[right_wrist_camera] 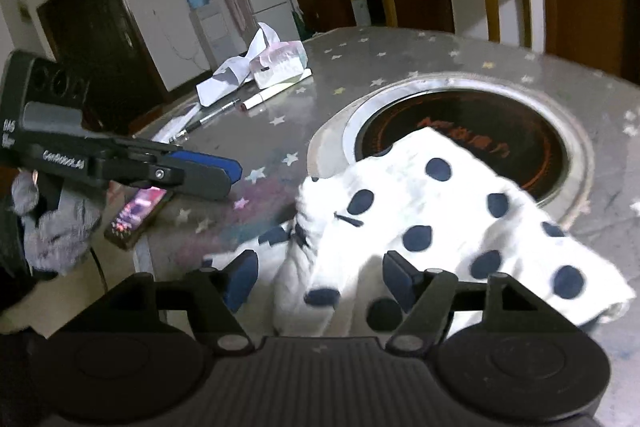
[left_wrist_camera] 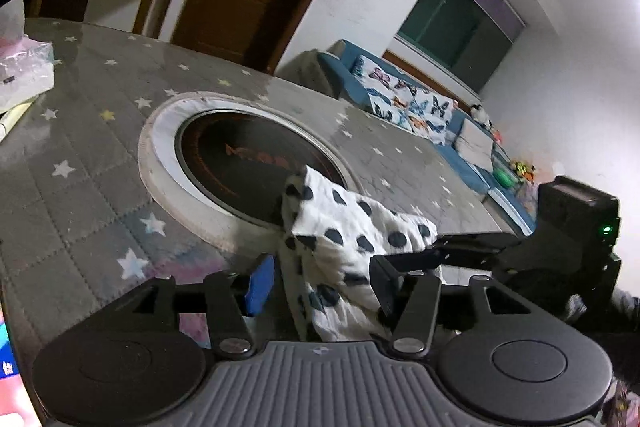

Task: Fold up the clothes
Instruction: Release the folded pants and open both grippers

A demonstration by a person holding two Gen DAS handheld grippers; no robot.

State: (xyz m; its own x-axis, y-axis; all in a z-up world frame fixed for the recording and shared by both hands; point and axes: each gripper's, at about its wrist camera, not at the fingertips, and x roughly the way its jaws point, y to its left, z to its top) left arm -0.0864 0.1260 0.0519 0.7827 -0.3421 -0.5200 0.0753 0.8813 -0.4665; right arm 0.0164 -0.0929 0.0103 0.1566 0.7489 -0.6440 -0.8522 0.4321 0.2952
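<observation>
Looking along my left gripper (left_wrist_camera: 320, 279): jaws spread, pads clear of the white garment with dark dots (left_wrist_camera: 344, 227), which lies bunched between them at the near edge of the star-patterned table (left_wrist_camera: 80, 147), its far corner over the round black hob (left_wrist_camera: 240, 155); my right gripper (left_wrist_camera: 404, 259) reaches in from the right. Along my right gripper (right_wrist_camera: 316, 283): jaws likewise spread, the garment (right_wrist_camera: 440, 211) between them ungripped; left gripper (right_wrist_camera: 224, 167) at left, above a phone (right_wrist_camera: 136, 213) at the table's edge.
</observation>
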